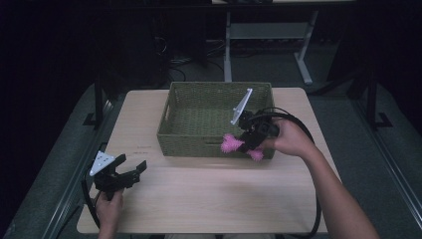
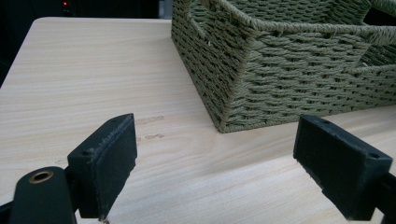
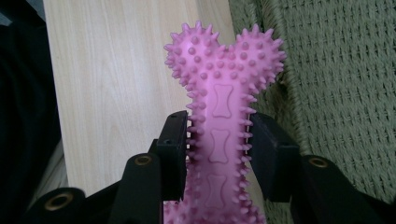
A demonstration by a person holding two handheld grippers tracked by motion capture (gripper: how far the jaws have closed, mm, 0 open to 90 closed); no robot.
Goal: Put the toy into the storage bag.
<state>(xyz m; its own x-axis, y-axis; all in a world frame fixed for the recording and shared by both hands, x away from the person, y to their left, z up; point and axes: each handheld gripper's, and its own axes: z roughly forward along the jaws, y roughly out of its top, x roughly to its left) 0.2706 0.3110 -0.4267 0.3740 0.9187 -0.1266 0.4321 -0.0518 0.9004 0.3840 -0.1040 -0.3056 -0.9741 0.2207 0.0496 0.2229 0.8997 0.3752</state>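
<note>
While the right gripper [image 1: 247, 143] clamps the pink chew bone [image 3: 223, 112] by its shaft at the basket's [image 1: 199, 144] near wall, transport is underway. Next: lift over the rim, release inside. Left gripper [image 1: 130, 168] idles on the counter [image 1: 209, 194], fingers wide, holding nothing.

Each hand-held claw, left [image 1: 130, 166] and right [image 1: 247, 141], is matte black, with two blocky jaws, brass-ringed holes near the jaw bases, a grey three-cornered plate on top and a thick black trailing cable. Both forearms are unsleeved.
</note>
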